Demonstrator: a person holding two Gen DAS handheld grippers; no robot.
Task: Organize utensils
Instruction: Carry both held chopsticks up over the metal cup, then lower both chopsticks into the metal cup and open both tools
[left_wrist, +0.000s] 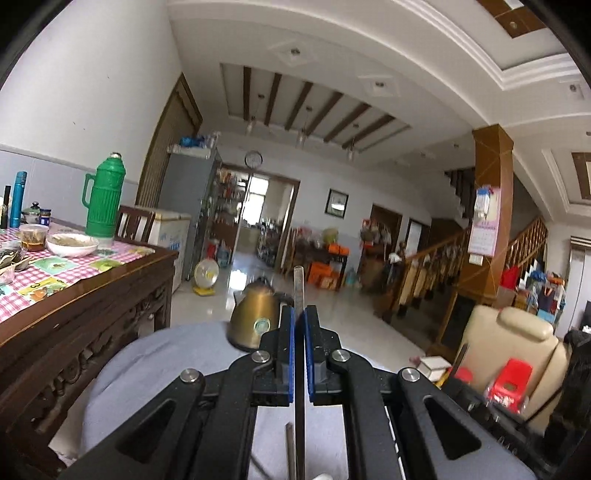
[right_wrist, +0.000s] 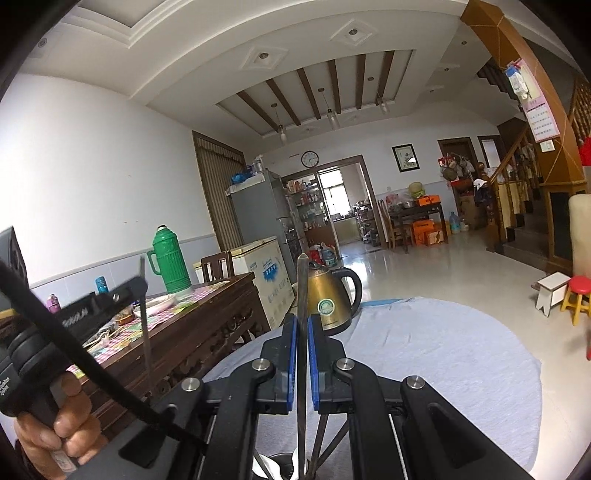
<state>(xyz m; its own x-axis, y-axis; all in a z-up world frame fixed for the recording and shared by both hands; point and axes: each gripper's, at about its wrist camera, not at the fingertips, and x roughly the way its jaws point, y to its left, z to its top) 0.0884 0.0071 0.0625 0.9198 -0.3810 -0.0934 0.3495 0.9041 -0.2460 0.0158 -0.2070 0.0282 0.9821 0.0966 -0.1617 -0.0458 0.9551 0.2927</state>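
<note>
Right now my left gripper (left_wrist: 299, 314) is clamped on 1 thin metal utensil (left_wrist: 299, 291), a flat grey rod pinched between the blue pads (left_wrist: 291, 354) and standing upright past the fingertips. Its lower end runs down between the black arms toward the bottom edge of the left wrist view, where a 2nd dull metal rod (left_wrist: 290, 450) rises just beside it; I cannot tell what that one rests in.

My right gripper (right_wrist: 303, 321) is likewise closed on a utensil (right_wrist: 302, 288), a dark metal stick with a pointed tip that rises upright above the blue pads (right_wrist: 292, 365). Below the jaws, at the bottom of the right wrist view, several more sticks (right_wrist: 325, 443) fan out from a dark container (right_wrist: 280, 461) I can only partly see. What kind of utensils these are, I cannot tell.

Both grippers are over a round table under a pale grey cloth (right_wrist: 443, 369). A brass-coloured kettle (right_wrist: 332, 299) with a black handle stands on the cloth's far side, beyond both held utensils. From the right wrist view I see my left hand (right_wrist: 55, 424) around the other gripper's handle, its utensil (right_wrist: 144, 314) held upright.

To the left is a dark carved wooden table (left_wrist: 74, 332) with a pink checked cloth, carrying a green thermos (left_wrist: 105, 195), a white bowl (left_wrist: 72, 244) and bottles.
</note>
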